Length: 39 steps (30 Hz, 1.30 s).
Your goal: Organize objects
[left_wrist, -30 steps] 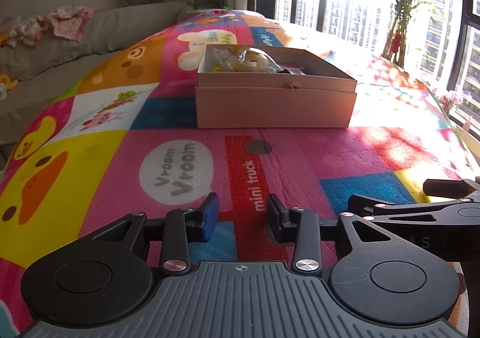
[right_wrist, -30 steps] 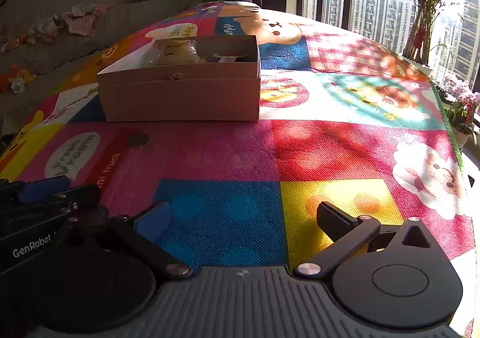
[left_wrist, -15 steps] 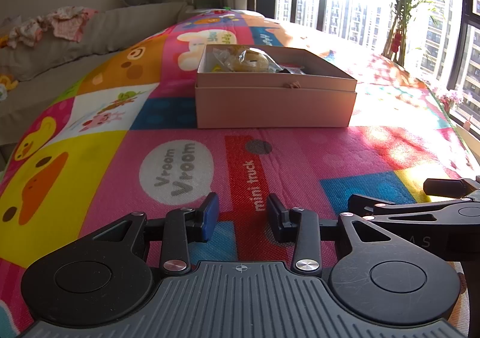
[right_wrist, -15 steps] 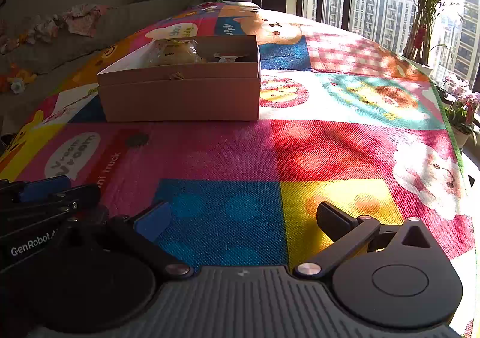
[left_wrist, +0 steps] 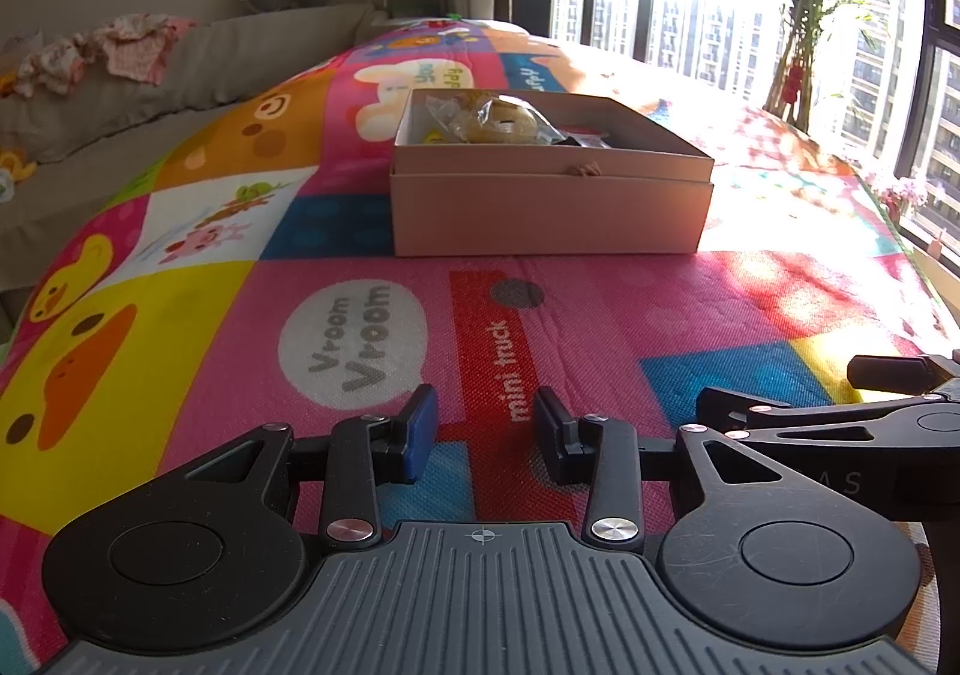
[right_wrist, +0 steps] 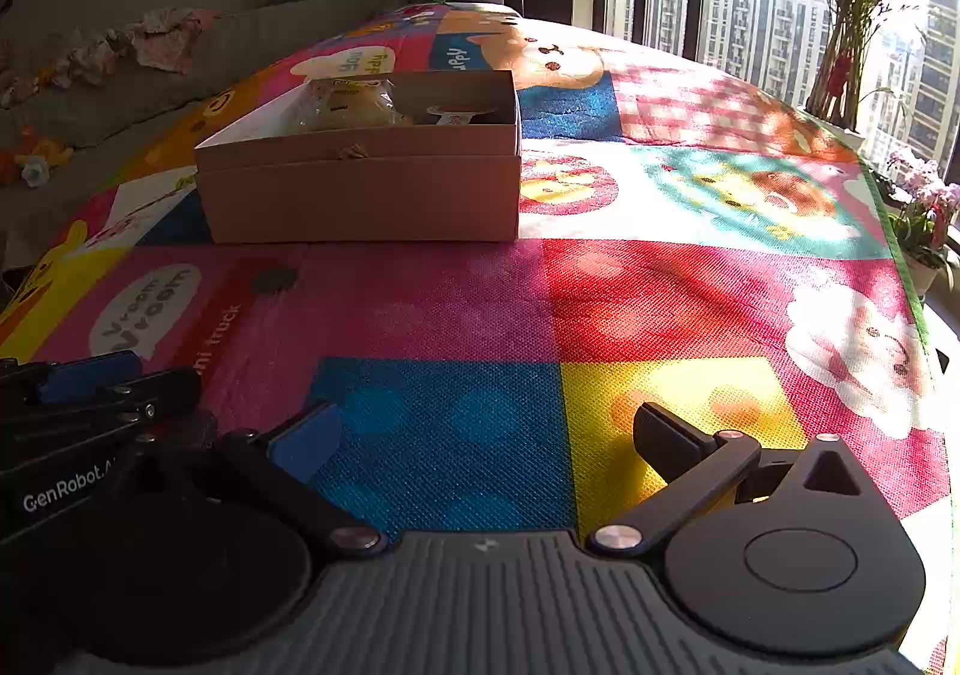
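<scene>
An open pink cardboard box (left_wrist: 552,207) stands on the colourful play mat (left_wrist: 180,315), well ahead of both grippers; it also shows in the right wrist view (right_wrist: 360,195). Inside lie a wrapped bun in clear plastic (left_wrist: 501,120) and small packets; the bun shows in the right wrist view (right_wrist: 348,105). My left gripper (left_wrist: 483,429) rests low over the mat, jaws partly apart, empty. My right gripper (right_wrist: 480,435) is wide open and empty, close to the right of the left one. The right gripper shows in the left wrist view (left_wrist: 840,423), the left gripper in the right wrist view (right_wrist: 90,393).
A grey sofa (left_wrist: 120,93) with clothes on it runs along the left. Windows and a potted palm (left_wrist: 810,3) are at the far right. Pink flowers (right_wrist: 924,207) stand by the mat's right edge.
</scene>
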Motion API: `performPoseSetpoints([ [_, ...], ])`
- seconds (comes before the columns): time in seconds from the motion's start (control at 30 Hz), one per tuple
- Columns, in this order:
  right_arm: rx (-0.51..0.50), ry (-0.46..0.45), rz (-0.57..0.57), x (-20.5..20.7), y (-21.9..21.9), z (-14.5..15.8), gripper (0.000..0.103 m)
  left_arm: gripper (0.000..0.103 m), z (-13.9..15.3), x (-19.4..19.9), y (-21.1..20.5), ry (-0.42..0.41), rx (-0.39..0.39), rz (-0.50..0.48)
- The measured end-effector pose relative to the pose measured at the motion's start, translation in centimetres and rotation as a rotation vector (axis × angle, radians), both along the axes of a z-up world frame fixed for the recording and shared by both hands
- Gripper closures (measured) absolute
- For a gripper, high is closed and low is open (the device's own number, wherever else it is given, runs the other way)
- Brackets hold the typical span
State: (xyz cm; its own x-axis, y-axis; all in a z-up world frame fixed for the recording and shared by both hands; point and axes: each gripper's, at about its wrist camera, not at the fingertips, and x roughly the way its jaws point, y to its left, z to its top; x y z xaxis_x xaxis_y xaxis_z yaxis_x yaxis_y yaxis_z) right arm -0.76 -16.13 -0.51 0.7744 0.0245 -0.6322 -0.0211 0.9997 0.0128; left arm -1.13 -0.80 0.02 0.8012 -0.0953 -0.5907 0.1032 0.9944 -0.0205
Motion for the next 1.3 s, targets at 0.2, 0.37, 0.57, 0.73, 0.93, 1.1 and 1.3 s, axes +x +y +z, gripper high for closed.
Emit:
performPoseSetpoints([
  [0.2,0.000,0.000,0.000,0.00,0.01,-0.02,0.000,0.063,0.00,-0.03,0.11,0.000,-0.007,0.000],
  [0.37,0.000,0.000,0.000,0.00,0.06,-0.01,0.000,0.063,-0.01,0.01,-0.06,0.000,0.004,0.001],
  [0.57,0.000,0.000,0.000,0.04,0.09,0.00,0.000,0.063,0.01,-0.02,-0.11,0.000,0.003,0.002],
  [0.73,0.001,0.000,0.000,0.09,0.05,0.01,0.000,0.063,0.02,0.04,0.15,0.001,-0.014,0.002],
  [0.93,0.000,0.000,0.000,0.08,0.06,-0.01,0.000,0.063,0.04,0.06,0.27,0.002,-0.020,0.002],
  [1.1,0.000,0.000,0.000,0.08,0.07,0.00,0.000,0.063,0.00,-0.03,0.06,0.000,0.000,0.003],
  [1.3,0.001,0.000,-0.001,0.08,0.05,0.01,0.000,0.063,-0.01,-0.02,0.01,0.000,0.002,0.003],
])
